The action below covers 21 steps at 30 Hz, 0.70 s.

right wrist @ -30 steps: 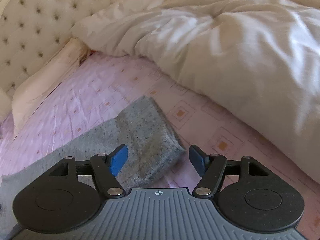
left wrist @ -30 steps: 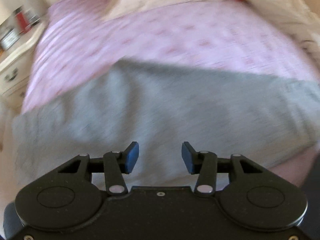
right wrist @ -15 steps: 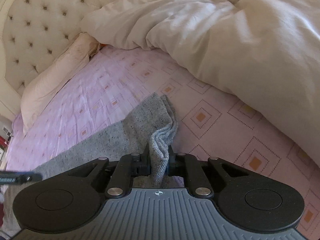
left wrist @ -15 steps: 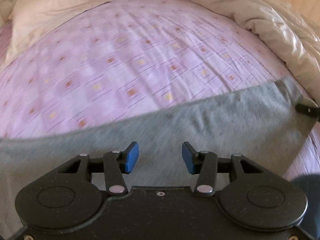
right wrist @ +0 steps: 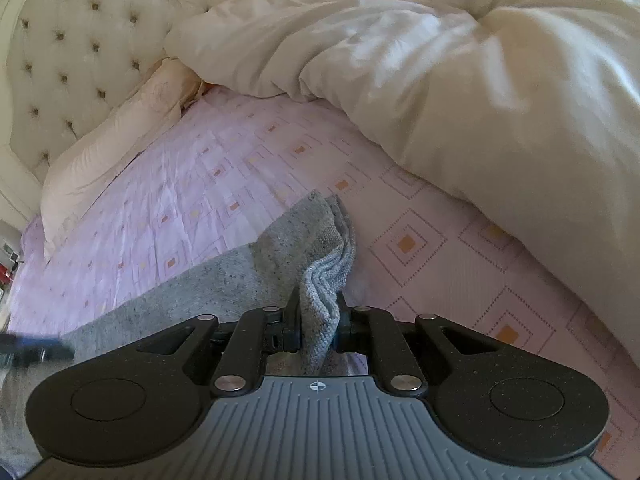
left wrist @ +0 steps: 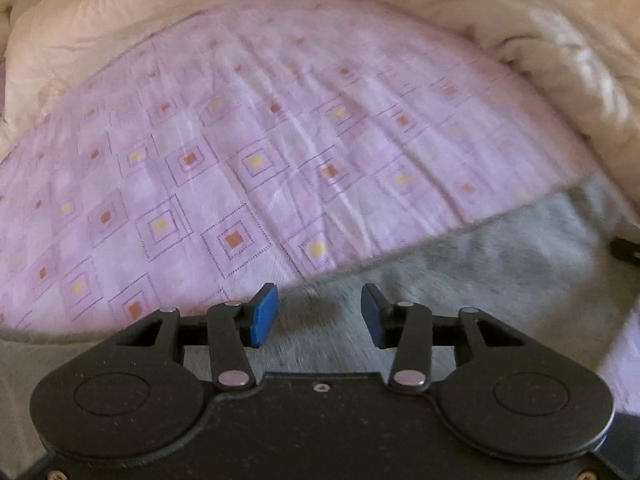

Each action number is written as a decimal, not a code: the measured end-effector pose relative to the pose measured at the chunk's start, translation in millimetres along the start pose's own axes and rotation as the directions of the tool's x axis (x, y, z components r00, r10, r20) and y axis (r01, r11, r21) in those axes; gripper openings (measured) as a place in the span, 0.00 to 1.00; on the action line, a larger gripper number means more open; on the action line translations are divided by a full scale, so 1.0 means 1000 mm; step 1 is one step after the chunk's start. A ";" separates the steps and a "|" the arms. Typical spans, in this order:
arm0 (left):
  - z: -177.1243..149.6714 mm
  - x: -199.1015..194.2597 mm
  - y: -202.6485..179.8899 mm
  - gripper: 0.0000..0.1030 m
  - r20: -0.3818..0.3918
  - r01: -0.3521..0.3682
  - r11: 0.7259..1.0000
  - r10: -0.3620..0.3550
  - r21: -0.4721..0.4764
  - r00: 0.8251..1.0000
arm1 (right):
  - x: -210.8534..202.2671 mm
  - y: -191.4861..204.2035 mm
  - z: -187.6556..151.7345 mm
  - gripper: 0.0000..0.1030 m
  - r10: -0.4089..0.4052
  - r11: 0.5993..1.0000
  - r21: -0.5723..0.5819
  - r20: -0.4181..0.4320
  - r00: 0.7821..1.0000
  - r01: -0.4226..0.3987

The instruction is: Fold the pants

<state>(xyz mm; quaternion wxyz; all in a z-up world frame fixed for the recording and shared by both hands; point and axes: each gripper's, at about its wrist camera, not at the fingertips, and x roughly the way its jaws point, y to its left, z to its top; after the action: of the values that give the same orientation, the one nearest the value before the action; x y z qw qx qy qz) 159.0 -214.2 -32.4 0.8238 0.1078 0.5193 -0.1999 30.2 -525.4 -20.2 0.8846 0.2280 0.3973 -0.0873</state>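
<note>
Grey pants (left wrist: 480,264) lie flat on a pink patterned bedsheet (left wrist: 240,152). In the left wrist view my left gripper (left wrist: 318,316) is open, low over the pants' far edge, with nothing between its blue pads. In the right wrist view my right gripper (right wrist: 318,330) is shut on the ribbed cuff end of the pants (right wrist: 320,276), which bunches up between the jaws and is lifted slightly off the sheet (right wrist: 208,184). The other gripper shows as a dark blur at the left edge.
A cream duvet (right wrist: 460,80) is heaped on the right of the bed, close to the cuff. A cream pillow (right wrist: 104,152) and tufted headboard (right wrist: 80,40) are at the far left. A nightstand with small items (right wrist: 8,256) is at the left edge.
My right gripper closed on the pants cuff and raised it. My left gripper moved forward across the pants toward their far edge and stayed open.
</note>
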 end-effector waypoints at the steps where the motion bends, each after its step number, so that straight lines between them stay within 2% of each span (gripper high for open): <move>1: -0.006 -0.008 -0.002 0.50 0.001 0.019 1.000 -0.019 0.013 1.000 | -0.002 0.002 0.001 0.12 -0.005 1.000 -0.007 0.001 1.000 0.005; 6: -0.048 -0.021 -0.014 0.51 -0.099 0.147 0.987 -0.140 0.068 0.985 | -0.012 0.019 0.008 0.12 -0.027 0.999 -0.031 0.010 1.000 0.027; 9: -0.071 -0.006 -0.027 0.51 -0.152 0.116 0.986 -0.097 0.118 0.984 | -0.022 0.036 0.012 0.12 -0.033 0.998 -0.056 0.028 0.999 0.035; 10: -0.077 -0.008 -0.030 0.52 -0.104 0.107 0.983 -0.092 0.147 0.990 | -0.027 0.045 0.015 0.12 -0.031 0.997 -0.062 0.037 0.999 0.033; 12: -0.081 -0.011 -0.031 0.54 -0.084 0.094 0.983 -0.082 0.159 0.993 | -0.037 0.065 0.018 0.12 -0.014 0.996 -0.084 0.063 0.998 0.020; 16: -0.081 -0.034 0.000 0.53 -0.016 0.067 0.998 -0.067 0.012 0.998 | -0.059 0.127 0.024 0.12 0.052 0.984 -0.177 0.107 0.993 -0.033; 21: -0.096 -0.073 0.066 0.53 0.072 0.012 0.993 -0.003 -0.117 0.997 | -0.069 0.223 0.011 0.12 0.209 0.946 -0.273 0.104 0.972 -0.174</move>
<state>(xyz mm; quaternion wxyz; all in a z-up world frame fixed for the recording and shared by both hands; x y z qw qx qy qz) 82.1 -101.9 -10.8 0.8460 0.0502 0.5008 -0.1759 66.2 -335.6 111.4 0.9355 0.1402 0.3222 0.0376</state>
